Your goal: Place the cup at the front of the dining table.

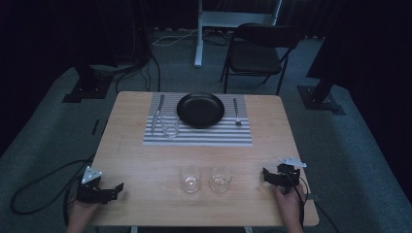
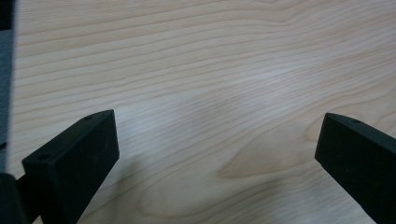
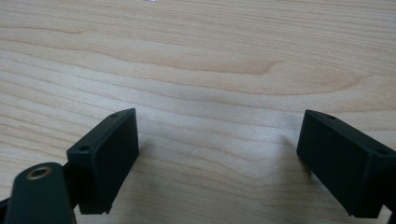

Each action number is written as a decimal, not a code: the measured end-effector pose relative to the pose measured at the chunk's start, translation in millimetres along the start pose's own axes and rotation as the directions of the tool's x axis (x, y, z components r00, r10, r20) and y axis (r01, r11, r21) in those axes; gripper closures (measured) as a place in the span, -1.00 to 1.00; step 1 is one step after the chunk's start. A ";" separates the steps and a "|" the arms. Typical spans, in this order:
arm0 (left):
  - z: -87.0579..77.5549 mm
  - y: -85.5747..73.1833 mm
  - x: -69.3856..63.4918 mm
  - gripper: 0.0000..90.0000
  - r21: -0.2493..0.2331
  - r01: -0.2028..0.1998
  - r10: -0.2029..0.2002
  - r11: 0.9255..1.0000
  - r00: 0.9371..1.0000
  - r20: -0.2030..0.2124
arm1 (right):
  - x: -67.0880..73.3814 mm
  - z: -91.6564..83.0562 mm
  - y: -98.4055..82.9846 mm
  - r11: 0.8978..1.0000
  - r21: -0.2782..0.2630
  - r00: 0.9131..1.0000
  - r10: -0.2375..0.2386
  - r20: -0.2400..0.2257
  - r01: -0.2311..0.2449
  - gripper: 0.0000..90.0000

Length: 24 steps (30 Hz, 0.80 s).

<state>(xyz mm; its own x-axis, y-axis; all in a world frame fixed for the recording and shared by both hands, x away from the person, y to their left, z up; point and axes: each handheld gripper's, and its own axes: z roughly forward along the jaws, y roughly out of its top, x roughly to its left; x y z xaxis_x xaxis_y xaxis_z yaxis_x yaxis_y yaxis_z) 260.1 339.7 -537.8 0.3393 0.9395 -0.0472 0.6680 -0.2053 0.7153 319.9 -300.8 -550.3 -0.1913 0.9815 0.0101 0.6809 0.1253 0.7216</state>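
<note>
Left hand-held gripper (image 1: 119, 187): it sat at the near left corner of the pale wooden worktop (image 1: 145, 165), well apart from the two glasses. Its black jaws stood wide apart with nothing between them, just bare wood under them.
Right hand-held gripper (image 1: 265, 174): it sat at the near right side of the worktop, near the right glass but not touching it. Its jaws were wide apart too and held nothing.
Two clear round drinking glasses: the left one (image 1: 190, 178) and the right one (image 1: 221, 178) stood upright, just beside each other, between the two grippers.
Grey striped cloth mat (image 1: 204, 137): it lay far behind the two glasses.
Round black plate (image 1: 200, 109): on the mat, in the middle.
Third clear glass (image 1: 170, 125): on the mat, left of the plate.
Silver knife (image 1: 157, 113): left of that glass.
Silver fork (image 1: 236, 112): right of the plate.
</note>
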 end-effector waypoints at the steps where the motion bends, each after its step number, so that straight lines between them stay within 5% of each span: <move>1: -0.5 -1.0 1.0 -1.00 0.003 0.004 -0.004 1.000 1.000 -0.009 | 0.0 0.0 0.0 1.000 0.000 1.000 0.000 0.000 0.000 -0.73; 14: -6.1 -5.8 1.8 -1.00 -0.001 0.055 -0.055 0.998 0.993 -0.109 | 0.0 0.0 0.0 1.000 0.000 1.000 0.000 0.000 0.000 -0.73; 22: -4.4 -5.0 -9.5 -1.00 0.012 0.060 -0.057 0.998 0.981 -0.188 | 0.0 0.0 0.0 1.000 0.000 1.000 -0.001 0.000 0.001 -0.73; 24: -1.9 -4.4 -12.3 -1.00 0.005 0.094 -0.090 0.996 0.974 -0.208 | 0.0 0.0 0.0 1.000 0.000 1.000 0.000 0.000 0.000 -0.73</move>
<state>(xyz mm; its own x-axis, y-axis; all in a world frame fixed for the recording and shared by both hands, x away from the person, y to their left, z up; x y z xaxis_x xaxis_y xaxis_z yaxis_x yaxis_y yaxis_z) 251.8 329.7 -539.1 0.1322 0.9906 0.0345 0.7002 -0.1180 0.7041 320.0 -300.8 -550.3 -0.1912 0.9815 0.0102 0.6809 0.1251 0.7216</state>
